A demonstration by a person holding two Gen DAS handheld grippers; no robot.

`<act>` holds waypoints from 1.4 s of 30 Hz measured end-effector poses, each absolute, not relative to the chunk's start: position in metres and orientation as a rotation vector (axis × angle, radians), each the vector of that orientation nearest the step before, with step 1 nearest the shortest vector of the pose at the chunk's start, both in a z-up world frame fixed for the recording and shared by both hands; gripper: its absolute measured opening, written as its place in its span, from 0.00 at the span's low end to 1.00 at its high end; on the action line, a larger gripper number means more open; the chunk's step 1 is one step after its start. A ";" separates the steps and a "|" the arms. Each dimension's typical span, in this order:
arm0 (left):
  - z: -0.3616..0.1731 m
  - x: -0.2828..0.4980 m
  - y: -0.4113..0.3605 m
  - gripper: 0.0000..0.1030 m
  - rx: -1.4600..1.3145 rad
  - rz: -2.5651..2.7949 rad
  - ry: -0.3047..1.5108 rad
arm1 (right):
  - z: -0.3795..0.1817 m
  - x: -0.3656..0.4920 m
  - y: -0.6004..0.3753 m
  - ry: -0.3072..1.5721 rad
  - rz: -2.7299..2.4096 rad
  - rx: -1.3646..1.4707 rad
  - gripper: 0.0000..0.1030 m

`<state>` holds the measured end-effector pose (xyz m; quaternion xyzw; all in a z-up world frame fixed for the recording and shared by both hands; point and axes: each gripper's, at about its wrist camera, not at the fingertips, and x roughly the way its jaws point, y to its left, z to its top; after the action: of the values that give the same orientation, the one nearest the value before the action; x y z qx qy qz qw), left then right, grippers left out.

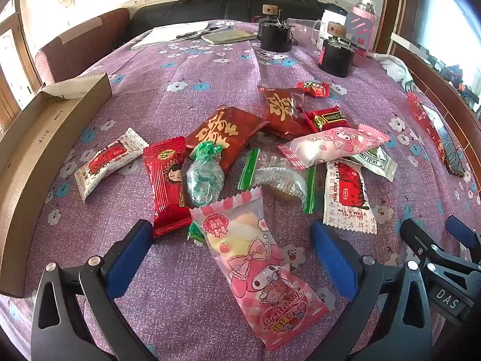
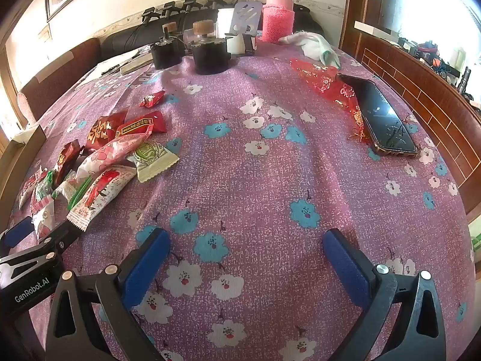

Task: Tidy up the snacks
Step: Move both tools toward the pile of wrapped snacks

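Several wrapped snacks lie in a loose pile on the purple flowered tablecloth (image 1: 186, 285). Nearest me is a pink cartoon packet (image 1: 255, 258), lying between the wide-apart blue fingers of my left gripper (image 1: 231, 234), which is open and not pressing it. Behind it lie a green foil candy (image 1: 204, 174), a red packet (image 1: 165, 186), a clear green-edged pack (image 1: 276, 177) and a white-red sachet (image 1: 108, 162). A cardboard box (image 1: 39, 150) stands at the left. My right gripper (image 2: 246, 240) is open over bare cloth, the snack pile (image 2: 102, 156) to its left.
A phone (image 2: 381, 114) on a red plastic wrapper (image 2: 324, 81) lies at the right. Two black jars (image 2: 210, 54) with wooden knobs, a pink flask (image 2: 278, 15), a white cloth (image 2: 315, 45) and papers (image 1: 180, 33) stand at the far end. A wooden ledge (image 2: 436, 114) borders the right side.
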<state>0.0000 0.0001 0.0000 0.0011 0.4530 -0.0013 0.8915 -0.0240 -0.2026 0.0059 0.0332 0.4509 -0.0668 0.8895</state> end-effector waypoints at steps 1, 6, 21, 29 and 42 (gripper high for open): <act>0.000 0.000 0.000 1.00 0.002 -0.003 0.940 | 0.006 -0.024 -0.203 0.936 -0.138 0.070 1.00; 0.000 0.000 0.000 1.00 0.002 -0.002 0.940 | 0.005 -0.024 -0.202 0.935 -0.138 0.070 1.00; -0.001 0.004 -0.004 1.00 0.008 -0.011 0.950 | 0.004 -0.023 -0.200 0.935 -0.138 0.071 1.00; 0.003 0.000 -0.006 1.00 0.071 -0.117 1.082 | 0.005 -0.025 -0.203 0.990 -0.074 0.051 1.00; 0.034 -0.042 0.036 1.00 -0.053 -0.300 1.063 | 0.020 -0.039 -0.196 0.973 -0.152 -0.023 0.99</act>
<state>-0.0416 0.0358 0.0336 -0.0254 0.5048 -0.1424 0.8510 -0.0389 -0.1961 0.0198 -0.0111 0.4672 -0.0732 0.8811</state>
